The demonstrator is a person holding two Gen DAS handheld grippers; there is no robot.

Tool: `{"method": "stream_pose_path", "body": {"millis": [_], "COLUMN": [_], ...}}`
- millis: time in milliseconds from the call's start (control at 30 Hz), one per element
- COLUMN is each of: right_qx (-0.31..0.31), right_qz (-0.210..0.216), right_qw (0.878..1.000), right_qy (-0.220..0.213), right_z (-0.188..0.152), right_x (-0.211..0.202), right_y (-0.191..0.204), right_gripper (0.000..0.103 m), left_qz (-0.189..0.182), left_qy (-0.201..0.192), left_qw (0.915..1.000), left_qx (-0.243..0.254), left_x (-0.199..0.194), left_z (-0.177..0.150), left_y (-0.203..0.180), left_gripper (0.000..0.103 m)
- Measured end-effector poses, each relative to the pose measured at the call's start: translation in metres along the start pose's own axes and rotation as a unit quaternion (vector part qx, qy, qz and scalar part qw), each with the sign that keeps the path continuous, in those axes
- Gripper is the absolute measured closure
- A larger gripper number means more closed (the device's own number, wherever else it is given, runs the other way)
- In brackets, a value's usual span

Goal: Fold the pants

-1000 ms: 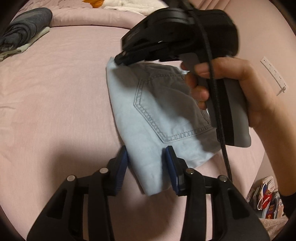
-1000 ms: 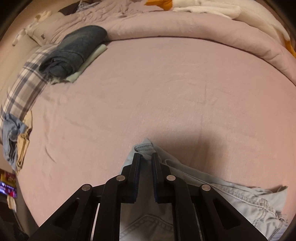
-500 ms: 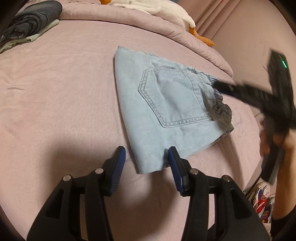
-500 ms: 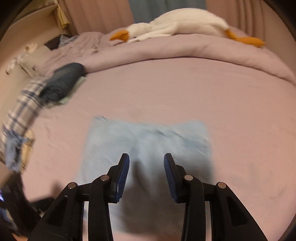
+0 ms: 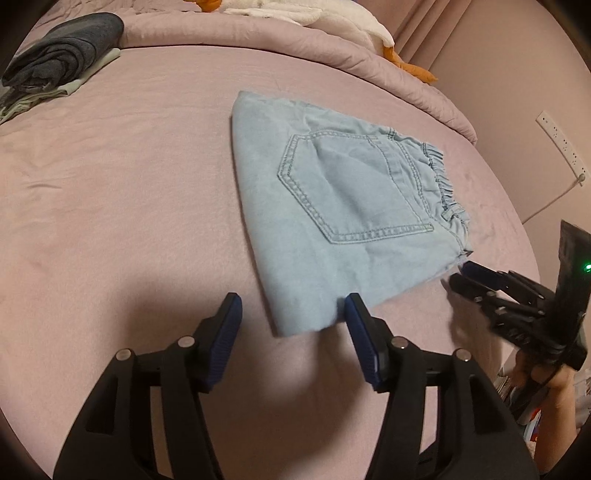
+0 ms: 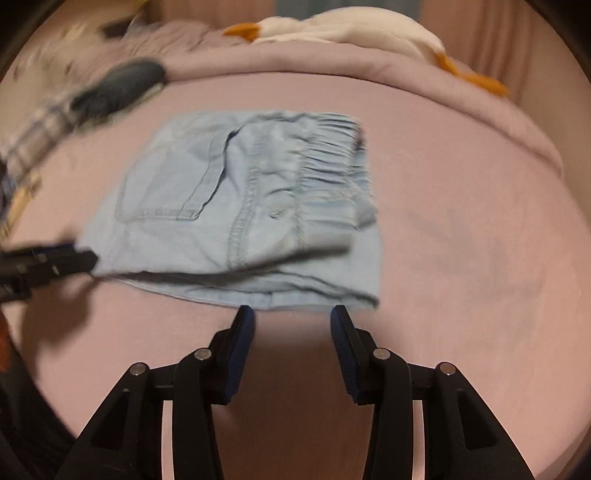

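Light blue denim pants (image 5: pixel 332 221) lie folded on the pink bed sheet (image 5: pixel 110 184), back pocket up and elastic waistband to the right. My left gripper (image 5: pixel 291 301) straddles their near corner; its jaws are opening and the pads do not press the cloth. At the right edge a hand holds my right gripper (image 5: pixel 458 275), just off the waistband corner. In the right wrist view the pants (image 6: pixel 240 206) lie ahead of the right gripper (image 6: pixel 291 321), whose jaws are opening with nothing between them. The left gripper (image 6: pixel 81 258) shows at their left corner.
A stack of folded grey clothes (image 5: pixel 62 55) sits at the far left of the bed. A rolled pink duvet (image 5: pixel 258 37) with a white plush goose (image 5: pixel 332 22) lines the far edge. A power strip (image 5: pixel 561 142) is on the right wall. Plaid cloth (image 6: pixel 29 147) lies far left.
The right gripper let go of the pants' far edge, opened and swung away to the waistband side. The left jaws widened. The pants now lie flat and folded.
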State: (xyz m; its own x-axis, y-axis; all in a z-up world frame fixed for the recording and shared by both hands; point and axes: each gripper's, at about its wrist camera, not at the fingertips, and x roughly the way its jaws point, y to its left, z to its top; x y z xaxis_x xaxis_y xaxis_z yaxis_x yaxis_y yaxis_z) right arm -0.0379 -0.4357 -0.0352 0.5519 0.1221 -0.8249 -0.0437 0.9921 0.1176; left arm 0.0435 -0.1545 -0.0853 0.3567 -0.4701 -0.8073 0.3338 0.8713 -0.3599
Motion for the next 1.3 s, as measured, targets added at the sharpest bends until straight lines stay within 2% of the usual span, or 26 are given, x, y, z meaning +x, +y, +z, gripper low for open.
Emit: {"method": "stream_pose_path", "body": {"millis": [100, 200, 267, 333, 367, 467, 567, 767, 1000, 1133, 1300], "right_qx": [0.064, 0.137, 0.173, 0.212, 0.231, 0.263, 0.279, 0.312, 0.338, 0.333, 0.308], "right_qz": [0.06, 0.102, 0.121, 0.142, 0.152, 0.179, 0.184, 0.186, 0.21, 0.217, 0.216], "right_qw": [0.996, 0.985, 0.977, 0.967, 0.961, 0.948, 0.942, 0.931, 0.917, 0.917, 0.926], "right_qy": [-0.024, -0.028, -0.028, -0.023, -0.02, -0.02, -0.022, -0.033, -0.038, -0.04, -0.035], "right_z": [-0.002, -0.006, -0.012, -0.018, -0.02, -0.031, -0.031, -0.026, -0.021, -0.015, -0.004], "right_x": [-0.015, -0.016, -0.016, -0.012, -0.009, -0.011, -0.013, -0.007, 0.005, 0.009, 0.015], "right_y": [-0.028, -0.054, -0.065, -0.077, -0.082, -0.082, -0.073, -0.083, -0.09, -0.09, -0.085], "right_gripper": [0.059, 0.052, 0.047, 0.039, 0.034, 0.032, 0.032, 0.031, 0.03, 0.026, 0.024], "left_qz": [-0.007, -0.02, -0.037, -0.049, -0.048, -0.036, -0.037, -0.032, -0.025, -0.024, -0.023], "left_qy": [-0.006, -0.017, -0.026, -0.038, -0.039, -0.039, -0.041, -0.036, -0.03, -0.03, -0.03], "left_qw": [0.9998, 0.9989, 0.9972, 0.9943, 0.9938, 0.9935, 0.9921, 0.9923, 0.9945, 0.9951, 0.9961], "left_qx": [-0.016, -0.039, -0.06, -0.087, -0.092, -0.101, -0.112, -0.114, -0.098, -0.091, -0.079], "left_x": [-0.007, -0.019, -0.026, -0.032, -0.034, -0.035, -0.035, -0.033, -0.026, -0.02, -0.014], "left_z": [-0.003, -0.007, -0.009, -0.01, -0.01, -0.007, -0.004, -0.004, 0.0, 0.004, 0.01], "left_y": [0.004, 0.014, 0.02, 0.03, 0.032, 0.039, 0.044, 0.05, 0.05, 0.048, 0.044], "left_gripper": [0.042, 0.038, 0.025, 0.02, 0.02, 0.02, 0.02, 0.02, 0.02, 0.02, 0.02]}}
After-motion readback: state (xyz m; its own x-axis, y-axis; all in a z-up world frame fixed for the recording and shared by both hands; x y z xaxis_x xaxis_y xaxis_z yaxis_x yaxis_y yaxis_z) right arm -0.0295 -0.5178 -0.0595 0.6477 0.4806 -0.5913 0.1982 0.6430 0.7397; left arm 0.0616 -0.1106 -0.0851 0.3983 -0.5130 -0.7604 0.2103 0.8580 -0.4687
